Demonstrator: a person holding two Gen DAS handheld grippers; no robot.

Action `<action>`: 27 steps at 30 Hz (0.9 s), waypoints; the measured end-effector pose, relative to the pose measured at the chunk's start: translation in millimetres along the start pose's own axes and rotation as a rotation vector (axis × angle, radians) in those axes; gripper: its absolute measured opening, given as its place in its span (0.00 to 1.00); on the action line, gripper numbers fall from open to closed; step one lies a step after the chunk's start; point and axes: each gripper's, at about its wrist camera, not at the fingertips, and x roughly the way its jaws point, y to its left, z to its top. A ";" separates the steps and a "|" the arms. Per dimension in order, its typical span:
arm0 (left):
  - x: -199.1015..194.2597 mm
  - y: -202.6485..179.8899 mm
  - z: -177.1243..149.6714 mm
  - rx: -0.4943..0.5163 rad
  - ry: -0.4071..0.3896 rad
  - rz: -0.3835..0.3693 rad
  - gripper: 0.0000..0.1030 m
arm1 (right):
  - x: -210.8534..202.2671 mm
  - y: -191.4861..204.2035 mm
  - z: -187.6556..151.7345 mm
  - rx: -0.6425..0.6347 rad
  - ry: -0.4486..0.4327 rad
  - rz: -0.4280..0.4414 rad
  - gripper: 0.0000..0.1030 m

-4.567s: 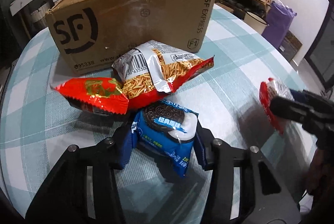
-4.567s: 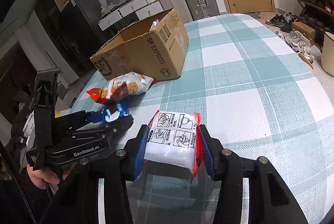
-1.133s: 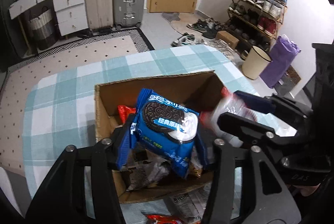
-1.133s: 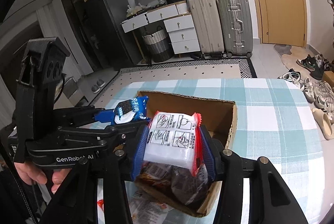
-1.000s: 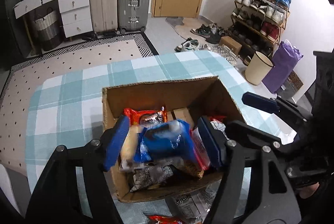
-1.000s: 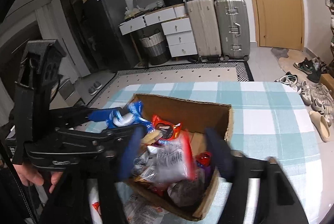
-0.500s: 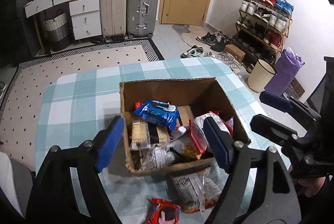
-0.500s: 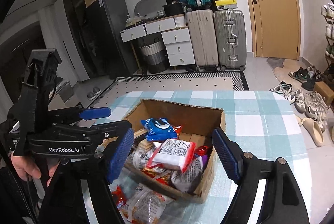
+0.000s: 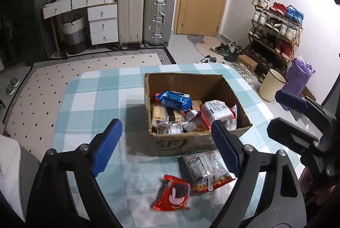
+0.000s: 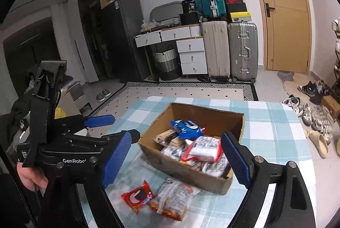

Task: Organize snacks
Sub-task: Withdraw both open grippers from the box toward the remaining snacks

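Setting: room with suitcases [image 9: 146, 17], a drawer unit and a shoe rack [image 9: 274, 30]; work surface is a table with a teal check cloth [image 9: 95, 96].
Red cookie packet [image 9: 171, 195]: loose on the cloth in front of the box, lying flat and a little askew; also seen in the right wrist view [image 10: 138, 196].
Noodle-snack bag [image 9: 206, 170]: loose on the cloth, its far end against the foot of the box front wall, its near corner touching or overlapping the red cookie packet; long axis runs from the box toward the cameras.
Cardboard box [image 9: 187, 144]: open-topped, set toward the far right of the table, already stocked.
Box contents: blue cookie packet [image 9: 173, 99] on top at the back left; white-and-red packet [image 9: 217, 112] at the front right; several more wrappers beneath, not told apart.
Left gripper [image 9: 167, 145]: jaws opening, already wide, nothing between the pads; aimed downward over the front of the box.
Right gripper [image 10: 174, 157]: jaws opening, wide apart, nothing held; box contents show through the gap.
Key relation: both loose packets lie below and nearer than either pair of jaws, on the near side of the box; in the left wrist view the red cookie packet sits low between the fingers, the noodle-snack bag toward the right finger.
Nearer hand, judged: left for the red cookie packet, right for the noodle-snack bag.
Progress, judged: two packets left to box.
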 end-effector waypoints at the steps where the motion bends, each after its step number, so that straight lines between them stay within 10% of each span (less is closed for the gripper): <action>1: -4.7 0.6 -2.3 -0.003 -0.004 0.004 0.84 | -2.0 4.2 -1.5 -0.004 -0.002 0.002 0.86; 27: -64.6 12.1 -84.5 -0.098 -0.051 0.053 0.99 | -59.2 42.7 -72.9 0.019 -0.090 0.033 0.98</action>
